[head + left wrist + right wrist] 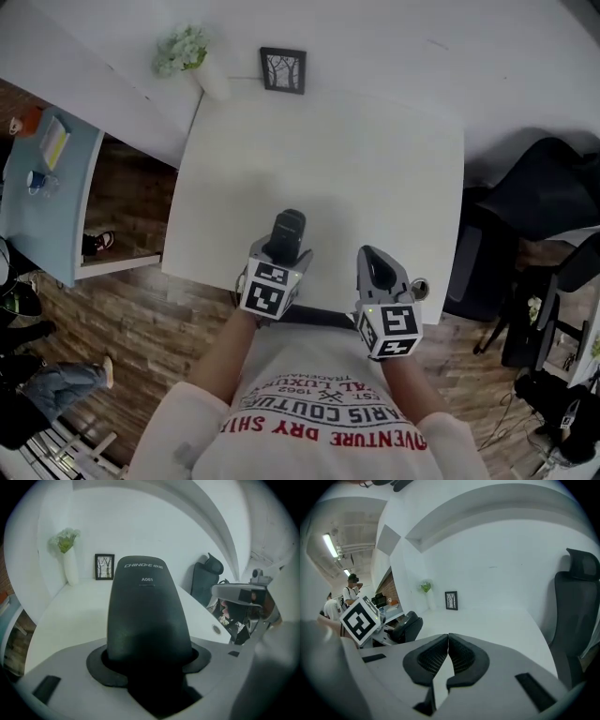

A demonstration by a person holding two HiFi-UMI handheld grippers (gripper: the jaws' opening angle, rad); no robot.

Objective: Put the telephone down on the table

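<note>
Left tongs [280, 255] clenched round the lower end of the black telephone [147, 611], dark pads pressed against both flanks of its smooth, rounded shell, printed upper end pointing toward the back of the table [375, 159]. Right tongs [448, 654] pressed together on nothing, hovering just beside on the right, at the table's near edge. Telephone held over the near part of that white top, close to its front edge; impossible to say from any view whether lifted clear or already touching. Main hazard, as a judgement: letting go too near the edge, with the handset's weight overhanging or rocking back, and so a slide off toward the wooden floor [141, 319]. Second: opening from too high, giving a knock and a bounce on the hard top. Third: a slip through the pads on the way down, likely enough with a smooth shell gripped at one end only. Also possible: a bump from the neighbouring right tongs during the lowering. Little to fear from the picture frame [282, 69] and the vase of flowers [192, 56], both well apart at the far edge.
</note>
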